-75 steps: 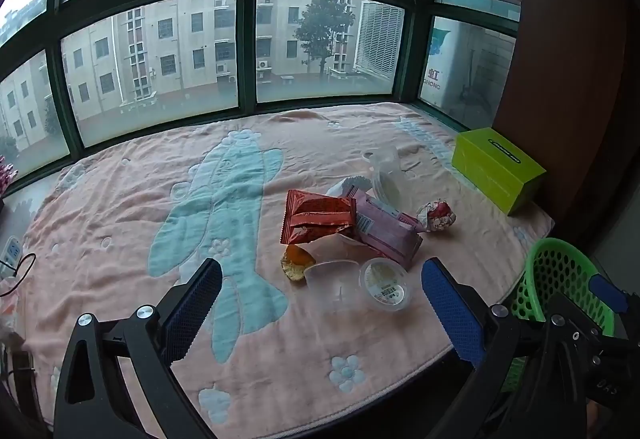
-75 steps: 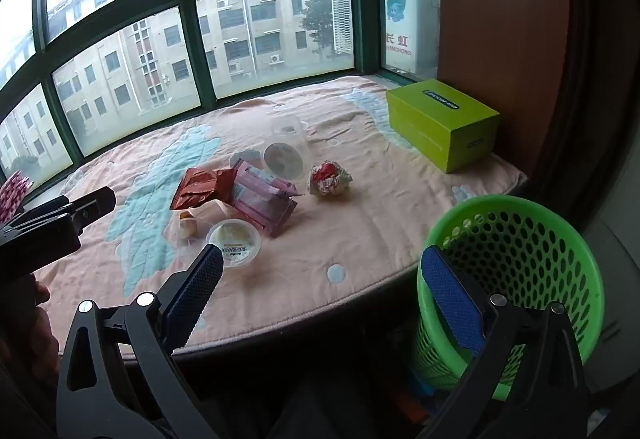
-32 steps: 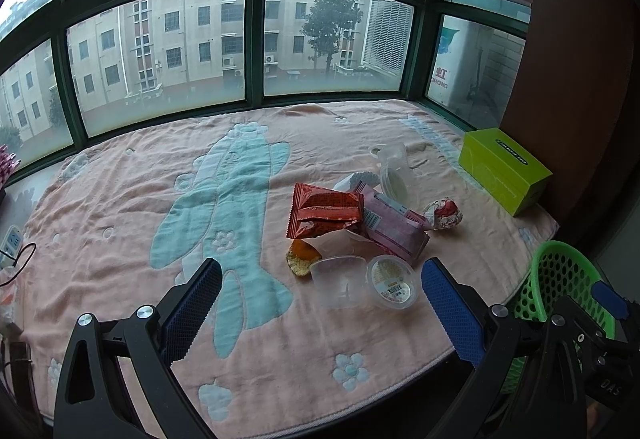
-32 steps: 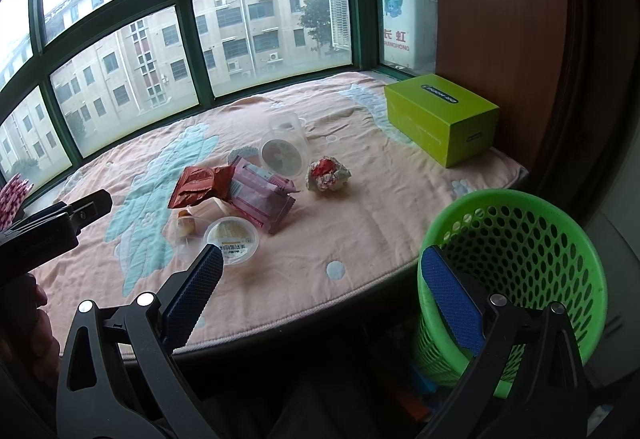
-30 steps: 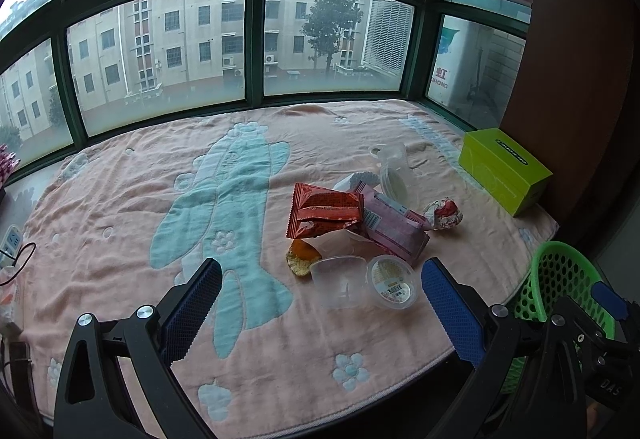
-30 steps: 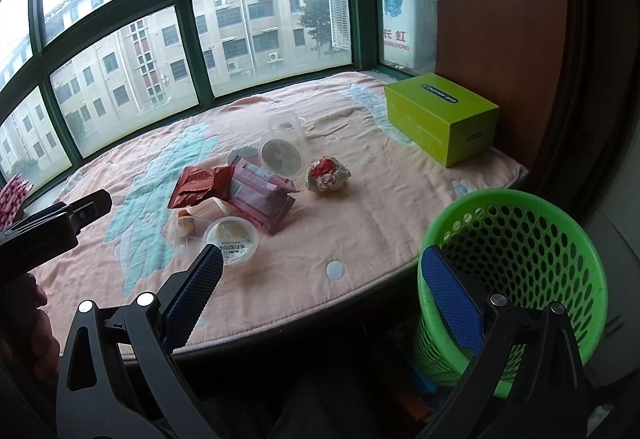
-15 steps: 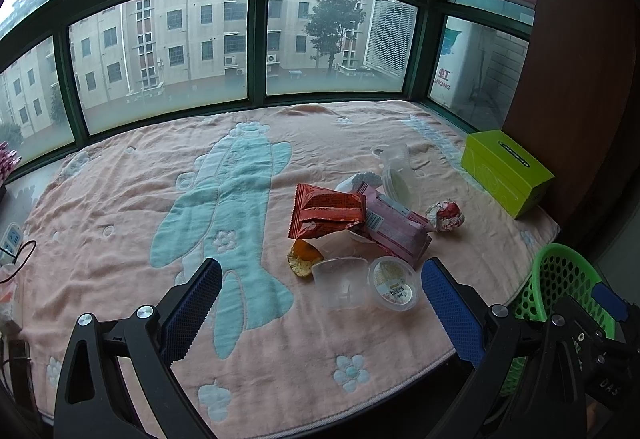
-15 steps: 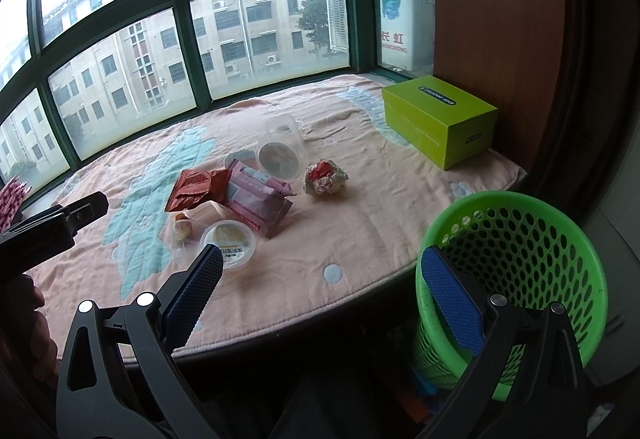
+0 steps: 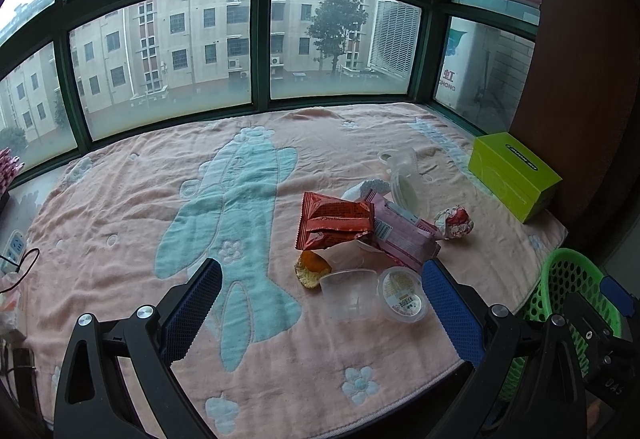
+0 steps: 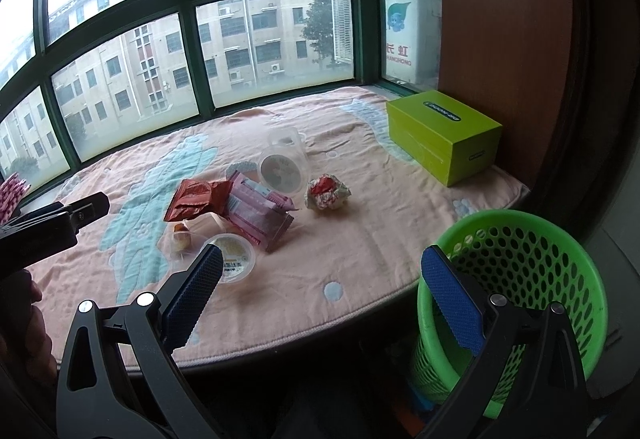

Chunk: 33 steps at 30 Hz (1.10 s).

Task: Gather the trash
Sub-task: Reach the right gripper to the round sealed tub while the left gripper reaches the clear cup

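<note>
- Both the left gripper (image 9: 320, 303) and right gripper (image 10: 320, 291) hang with jaws apart, empty, having eased slightly closer to the trash.
- Green perforated plastic basket (image 10: 516, 279) stands nearest, below the ledge.
- Beyond it, left of the basket, the trash pile lies untouched: clear plastic cup (image 9: 349, 297), red snack wrapper (image 9: 336, 223), pink packet (image 9: 404, 235); no pickup yet.

Wrappers (image 9: 336, 225) and cups (image 9: 350, 293) heaped on blanket — green basket (image 10: 516, 279) beside, upright

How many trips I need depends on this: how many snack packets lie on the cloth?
2. A red packet lies in the pile's middle; a pink packet touches its right side. A white scrap behind them may be another.
</note>
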Motion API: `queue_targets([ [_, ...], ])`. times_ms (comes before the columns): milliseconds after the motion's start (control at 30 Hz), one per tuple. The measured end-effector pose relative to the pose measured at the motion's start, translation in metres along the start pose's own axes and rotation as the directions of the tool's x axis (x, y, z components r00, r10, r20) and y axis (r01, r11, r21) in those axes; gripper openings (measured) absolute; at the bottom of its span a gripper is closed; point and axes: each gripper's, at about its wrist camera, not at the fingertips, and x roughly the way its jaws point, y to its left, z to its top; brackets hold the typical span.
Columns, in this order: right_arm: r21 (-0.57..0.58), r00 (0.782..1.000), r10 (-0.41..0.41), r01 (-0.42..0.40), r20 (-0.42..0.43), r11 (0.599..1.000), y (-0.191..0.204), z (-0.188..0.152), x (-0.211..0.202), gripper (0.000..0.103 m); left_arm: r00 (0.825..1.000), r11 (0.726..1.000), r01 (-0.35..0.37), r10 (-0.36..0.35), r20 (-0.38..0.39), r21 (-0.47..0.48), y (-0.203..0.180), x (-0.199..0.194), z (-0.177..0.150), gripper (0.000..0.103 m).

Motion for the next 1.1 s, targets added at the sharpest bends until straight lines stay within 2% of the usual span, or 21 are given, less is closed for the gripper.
queue_targets([
  [667, -0.072, 0.988, 0.125, -0.133, -0.095, 0.989, 0.034, 0.005, 0.065, 0.098, 0.997, 0.996, -0.071, 0.070, -0.021, -0.057, 0.036, 0.036, 0.028, 0.097],
  [867, -0.109, 0.970, 0.193, -0.210, -0.149, 0.972, 0.051, -0.005, 0.091, 0.098, 0.996, 0.994, -0.082, 0.079, -0.038, -0.077, 0.051, 0.047, 0.029, 0.097],
  [1100, -0.138, 0.947, 0.244, -0.275, -0.207, 0.951, 0.068, -0.015, 0.126, 0.098, 0.996, 0.991, -0.063, 0.055, -0.074, -0.115, 0.067, 0.061, 0.023, 0.097],
])
